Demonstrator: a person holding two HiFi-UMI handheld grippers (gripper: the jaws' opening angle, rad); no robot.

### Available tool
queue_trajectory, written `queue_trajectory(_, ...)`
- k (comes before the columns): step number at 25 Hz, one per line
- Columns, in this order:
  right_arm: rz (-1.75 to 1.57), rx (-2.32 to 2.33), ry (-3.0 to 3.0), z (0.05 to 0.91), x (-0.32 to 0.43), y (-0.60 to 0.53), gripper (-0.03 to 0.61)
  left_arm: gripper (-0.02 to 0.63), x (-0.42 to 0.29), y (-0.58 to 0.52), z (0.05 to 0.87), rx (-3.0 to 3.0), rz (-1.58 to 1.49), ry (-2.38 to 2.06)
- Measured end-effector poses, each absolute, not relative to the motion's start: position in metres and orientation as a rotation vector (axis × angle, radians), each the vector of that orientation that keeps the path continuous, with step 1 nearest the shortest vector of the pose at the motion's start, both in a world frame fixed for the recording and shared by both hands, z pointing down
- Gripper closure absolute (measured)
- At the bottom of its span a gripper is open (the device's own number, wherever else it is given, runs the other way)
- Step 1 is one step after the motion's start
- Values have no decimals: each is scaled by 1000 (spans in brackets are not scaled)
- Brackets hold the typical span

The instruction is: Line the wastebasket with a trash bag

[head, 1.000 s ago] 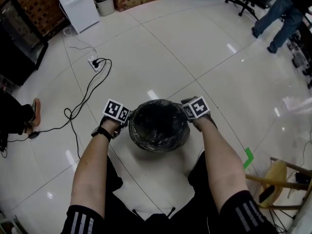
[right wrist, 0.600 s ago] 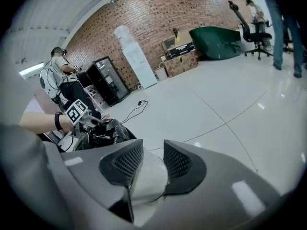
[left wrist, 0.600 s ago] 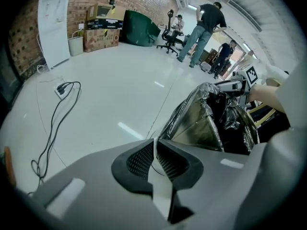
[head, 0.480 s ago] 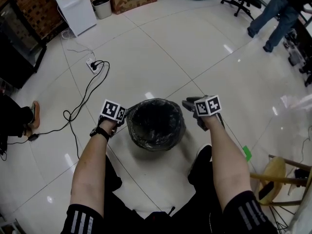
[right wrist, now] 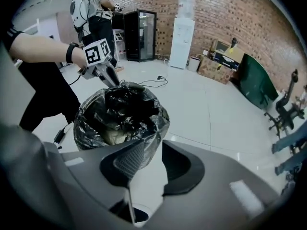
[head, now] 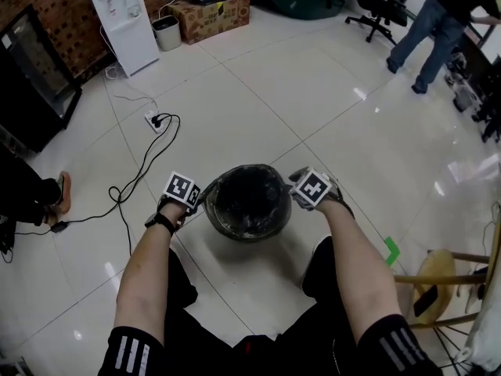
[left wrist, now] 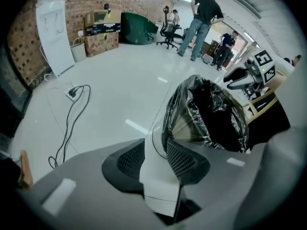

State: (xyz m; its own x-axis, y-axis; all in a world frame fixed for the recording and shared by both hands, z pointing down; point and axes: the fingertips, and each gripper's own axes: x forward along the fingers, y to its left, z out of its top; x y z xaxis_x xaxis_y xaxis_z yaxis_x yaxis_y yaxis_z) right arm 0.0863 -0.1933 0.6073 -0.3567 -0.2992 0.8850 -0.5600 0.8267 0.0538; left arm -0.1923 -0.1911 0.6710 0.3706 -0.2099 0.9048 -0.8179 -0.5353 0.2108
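The round wastebasket stands on the tiled floor between my knees, with a black trash bag pushed inside and folded over its rim. My left gripper is at the rim's left side; its jaws have just been opening and only floor shows between them, the bag lying beyond the right pad. My right gripper is at the rim's right side; its jaws have just been closing a little but stand apart, with the bag's edge beside the left pad, not gripped.
A power strip and black cable lie on the floor to the left. A water dispenser, a small bin and cardboard box stand at the back. A wooden stool is at right; a person walks far right.
The left gripper has let go of the bag's rim and lifted slightly. The right gripper swung out to the right, then came back beside the rim, higher than before.
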Motion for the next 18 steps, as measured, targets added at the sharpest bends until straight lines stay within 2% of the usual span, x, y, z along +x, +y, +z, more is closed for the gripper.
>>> queue_trajectory(4,201,690,-2022,550,58,-189,453,494,-196,-174,695,1898,1187,-880)
queue_trajectory(11,244,868,-2306,440,11,-164,453,491,-183,-167,705,1933,1156,-827)
queue_trajectory(18,149,885,-2370,421,5,-142,459,440,-187,-178,647,2118,1133,-919)
